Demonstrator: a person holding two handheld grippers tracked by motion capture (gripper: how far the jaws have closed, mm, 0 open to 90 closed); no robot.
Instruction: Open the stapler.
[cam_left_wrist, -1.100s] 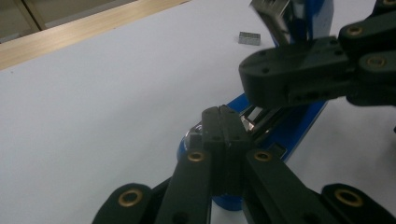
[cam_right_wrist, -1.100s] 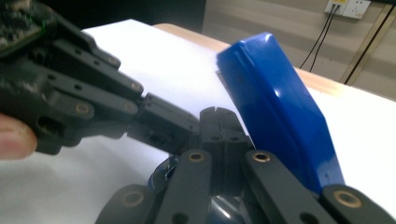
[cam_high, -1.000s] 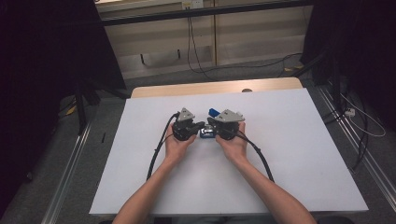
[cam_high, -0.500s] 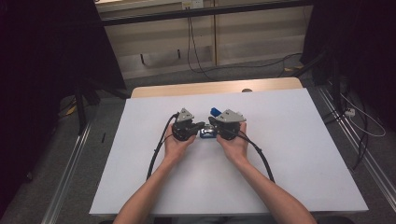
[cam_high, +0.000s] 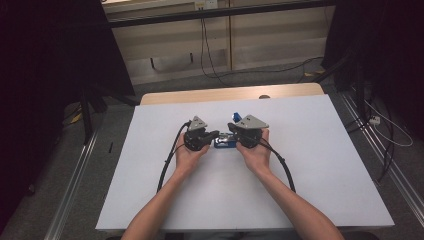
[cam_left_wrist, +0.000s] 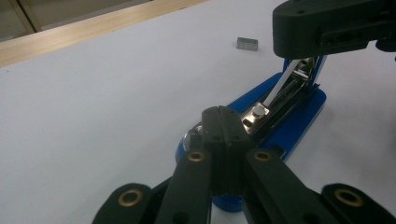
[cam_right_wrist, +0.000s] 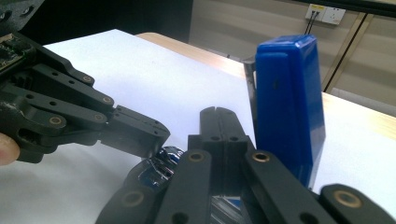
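Left gripper (cam_left_wrist: 223, 114): jaws closed, nothing between, tips at front end of blue stapler (cam_left_wrist: 299, 109). Right gripper (cam_right_wrist: 219, 116): jaws closed, empty, beside raised blue lid. Stapler opened, flat on white table (cam_high: 320, 165), between both grippers. Small staple block (cam_left_wrist: 246, 43) farther off.

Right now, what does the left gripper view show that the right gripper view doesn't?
Left gripper view: the stapler's bare metal rail angled up from the blue base, and a small grey staple block lying apart on the white table. Right gripper view: the stapler's blue lid standing upright, and a wall socket behind. Both: left gripper and right gripper, fingers shut, at the open stapler.
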